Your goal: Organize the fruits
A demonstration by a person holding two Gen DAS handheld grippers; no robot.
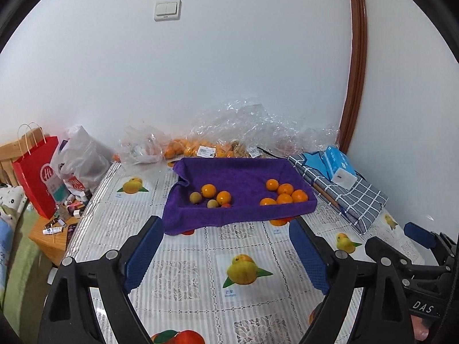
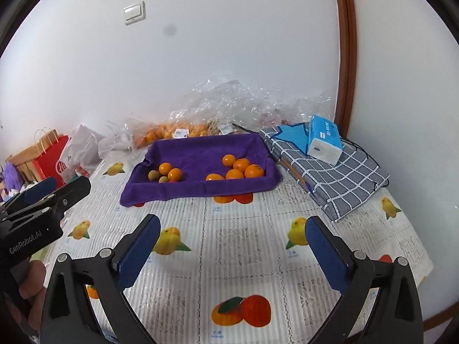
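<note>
Over the fruit-print tablecloth (image 1: 183,261) I hold both grippers low and back from the purple-lined tray (image 1: 229,215). Leftmost, my left gripper (image 1: 226,255) gapes wide, empty. Ahead, the tray's left cluster mixes oranges (image 1: 208,190) with small tan fruits (image 1: 195,197); its right cluster (image 1: 282,195) is all orange. My right gripper (image 2: 233,253) gapes too, empty. I should approach from above, straddling one tan fruit without nudging its neighbours.

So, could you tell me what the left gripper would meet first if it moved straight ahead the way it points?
Probably the near wall of the purple cloth-lined tray: the open left gripper points at it over bare tablecloth. How high the gripper sits is unclear, so it might pass over the rim towards the oranges.
</note>
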